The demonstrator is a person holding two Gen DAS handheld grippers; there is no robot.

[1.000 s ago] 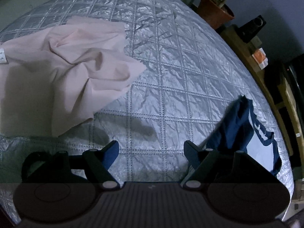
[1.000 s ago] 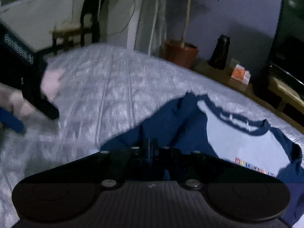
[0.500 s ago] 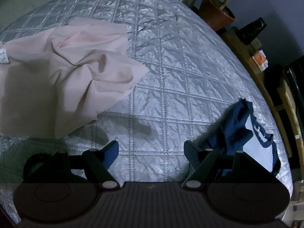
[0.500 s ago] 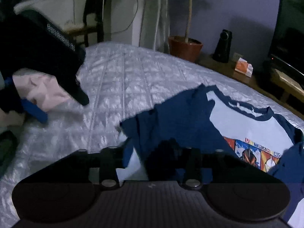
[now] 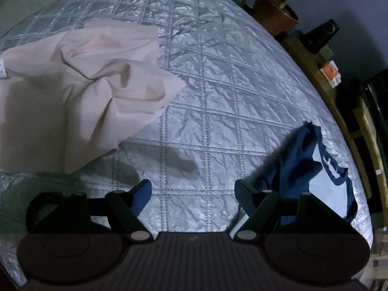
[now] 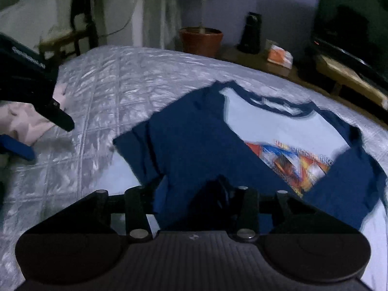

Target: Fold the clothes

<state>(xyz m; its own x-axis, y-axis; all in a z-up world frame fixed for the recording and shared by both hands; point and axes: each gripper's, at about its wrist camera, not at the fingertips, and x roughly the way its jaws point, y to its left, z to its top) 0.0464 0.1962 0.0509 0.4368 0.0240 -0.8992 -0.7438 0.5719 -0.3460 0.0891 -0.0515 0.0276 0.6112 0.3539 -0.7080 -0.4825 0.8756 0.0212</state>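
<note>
A navy and white t-shirt [image 6: 278,126] with a coloured print lies on the silver quilt [image 5: 218,84], one navy sleeve folded across its chest. My right gripper [image 6: 189,190] hovers low over that sleeve. Its jaws are apart and closing, with navy cloth showing between them but not pinched. The shirt [image 5: 298,160] also shows at the right edge of the left wrist view. My left gripper [image 5: 192,186] stands open over bare quilt with nothing between its fingers; it appears as a dark shape, the left gripper [image 6: 47,139], in the right wrist view. A crumpled pink garment [image 5: 84,84] lies to its left.
Beyond the bed's far edge stand a potted plant [image 6: 201,38], a black speaker [image 6: 251,32], an orange box [image 6: 280,53] on a wooden bench, and a dark screen [image 6: 351,24]. A chair [image 6: 80,24] stands at the back left. Open quilt lies between the two garments.
My right gripper went from shut to apart, letting go of the navy cloth, and shifted so more of the shirt shows. The left gripper stayed put.
</note>
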